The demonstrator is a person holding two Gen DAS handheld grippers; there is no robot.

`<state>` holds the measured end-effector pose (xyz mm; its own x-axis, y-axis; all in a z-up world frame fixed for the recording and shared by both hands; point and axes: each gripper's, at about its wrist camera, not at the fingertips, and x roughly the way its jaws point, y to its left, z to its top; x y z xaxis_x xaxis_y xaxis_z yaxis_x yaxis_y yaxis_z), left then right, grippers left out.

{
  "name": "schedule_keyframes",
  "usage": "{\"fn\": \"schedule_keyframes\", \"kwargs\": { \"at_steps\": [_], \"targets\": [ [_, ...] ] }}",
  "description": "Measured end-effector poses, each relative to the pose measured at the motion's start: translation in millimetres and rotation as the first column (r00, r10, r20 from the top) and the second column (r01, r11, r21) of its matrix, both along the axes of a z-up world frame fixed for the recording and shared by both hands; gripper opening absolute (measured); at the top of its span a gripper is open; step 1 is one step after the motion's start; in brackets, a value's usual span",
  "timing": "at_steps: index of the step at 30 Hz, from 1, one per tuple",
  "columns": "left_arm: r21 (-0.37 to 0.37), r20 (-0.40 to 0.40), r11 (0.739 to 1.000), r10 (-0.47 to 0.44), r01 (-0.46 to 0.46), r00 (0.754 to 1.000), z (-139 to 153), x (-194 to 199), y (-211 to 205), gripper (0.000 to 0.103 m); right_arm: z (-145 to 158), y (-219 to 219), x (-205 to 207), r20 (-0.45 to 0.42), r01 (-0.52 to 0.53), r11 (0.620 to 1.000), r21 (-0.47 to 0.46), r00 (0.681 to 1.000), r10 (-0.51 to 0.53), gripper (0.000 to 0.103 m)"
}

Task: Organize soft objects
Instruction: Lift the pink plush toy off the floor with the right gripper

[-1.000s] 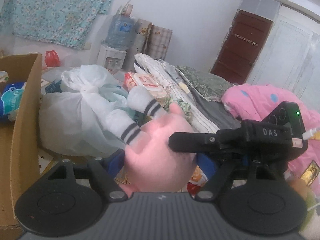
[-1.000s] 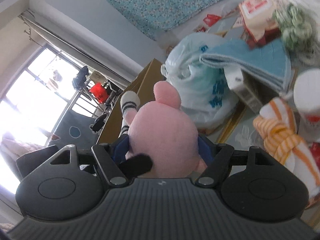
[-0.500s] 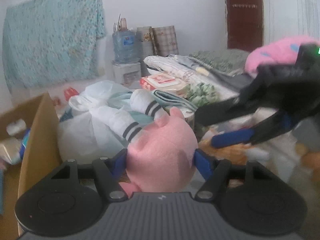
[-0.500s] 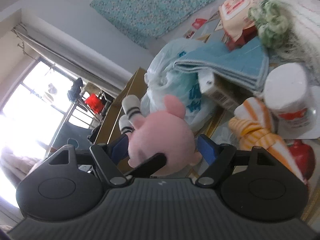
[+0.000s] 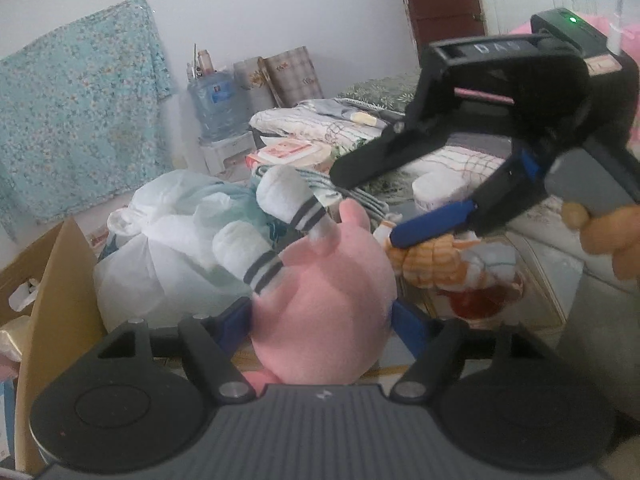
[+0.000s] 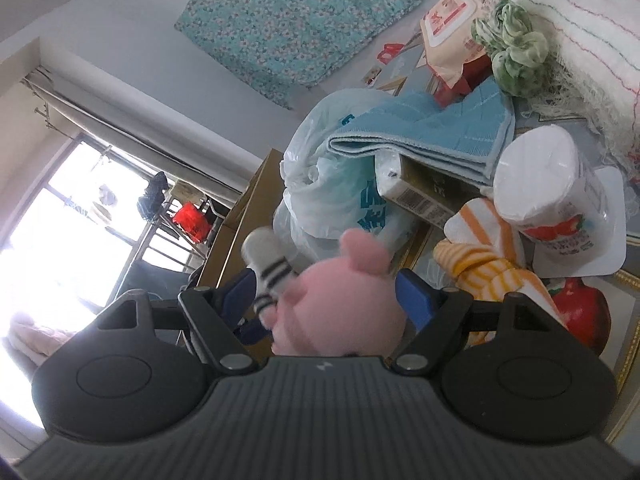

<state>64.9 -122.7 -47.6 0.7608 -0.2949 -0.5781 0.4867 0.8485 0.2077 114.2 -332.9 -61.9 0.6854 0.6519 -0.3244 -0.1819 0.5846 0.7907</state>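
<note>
The pink plush toy [image 5: 324, 304] is in the air between the cardboard box [image 5: 60, 304] and the orange striped cloth [image 5: 432, 260]. Its long axis runs away from the left wrist camera, and its two white striped legs [image 5: 256, 256] point up and to the left, towards the white plastic bag [image 5: 160, 240]. The left tongs [image 5: 320, 316] point downwards and grasp the toy's body. Their jaws are opening, though the contact at the right pad is perhaps too blurred to judge. The right tongs [image 5: 364, 206], held by a hand [image 5: 608, 240] at the right edge, are released and close to the toy's ear.
</note>
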Motion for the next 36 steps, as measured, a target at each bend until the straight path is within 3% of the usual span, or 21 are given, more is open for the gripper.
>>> {"fn": "schedule_keyframes", "kwargs": {
  "at_steps": [10,30,36],
  "targets": [
    [-0.107,-0.146,0.994,-0.015,-0.001,0.989,-3,-12,27,0.086,-2,12,0,-0.017,-0.028,1.0,0.001,0.999,0.028,0.078],
    [-0.138,-0.202,0.987,0.056,-0.085,0.978,-3,-27,49,0.088,-19,27,-9,-0.064,-0.072,0.997,0.012,0.995,0.072,0.079],
    [-0.185,-0.253,0.977,0.061,-0.11,0.965,-3,-34,63,0.088,-29,32,-9,-0.093,-0.092,0.996,0.009,0.991,0.093,0.079]
  ]
}}
